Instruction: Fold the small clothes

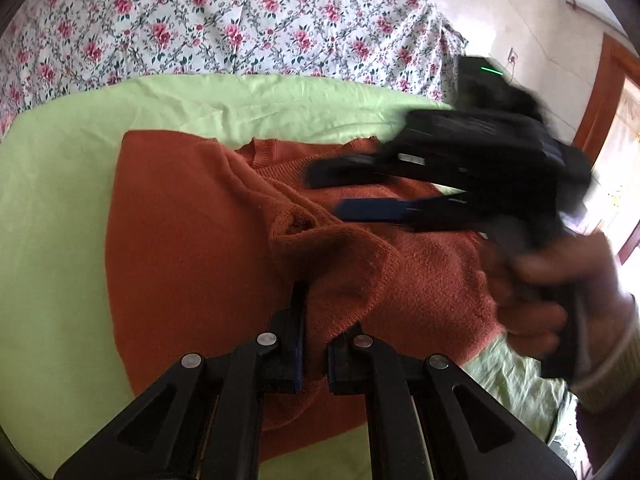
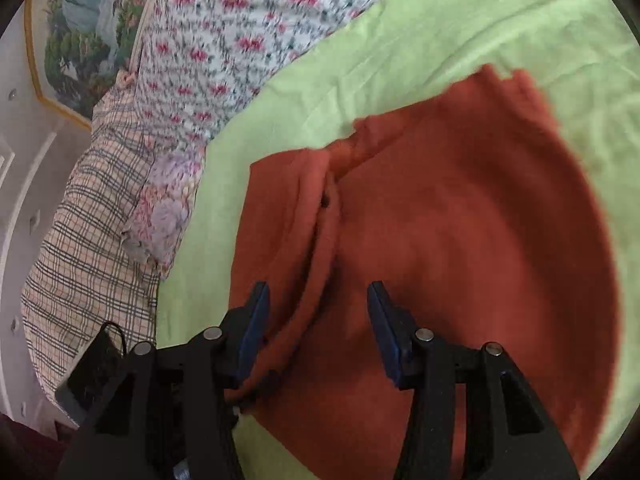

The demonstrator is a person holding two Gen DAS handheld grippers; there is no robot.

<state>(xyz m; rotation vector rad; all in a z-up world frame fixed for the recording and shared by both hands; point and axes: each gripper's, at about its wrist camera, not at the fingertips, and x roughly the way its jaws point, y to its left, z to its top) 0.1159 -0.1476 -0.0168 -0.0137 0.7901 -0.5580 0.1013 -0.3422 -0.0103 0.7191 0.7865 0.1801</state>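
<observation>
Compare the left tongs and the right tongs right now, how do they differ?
The left tongs are shut on a fold of the rust sweater, while the right tongs stand open with nothing pinched. The left tongs hold the knit lifted and bunched; the right tongs hang above the flat part of the sweater. Both have black arms with blue pads and point down over the green sheet.

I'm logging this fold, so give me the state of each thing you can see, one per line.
Sweater: orange knit, partly folded, lying on the green sheet.
Left claw: shut on a fold of the sweater.
Right claw: open, over the sweater, nothing between its fingers.
Floral cover: bunched behind the sheet.
</observation>
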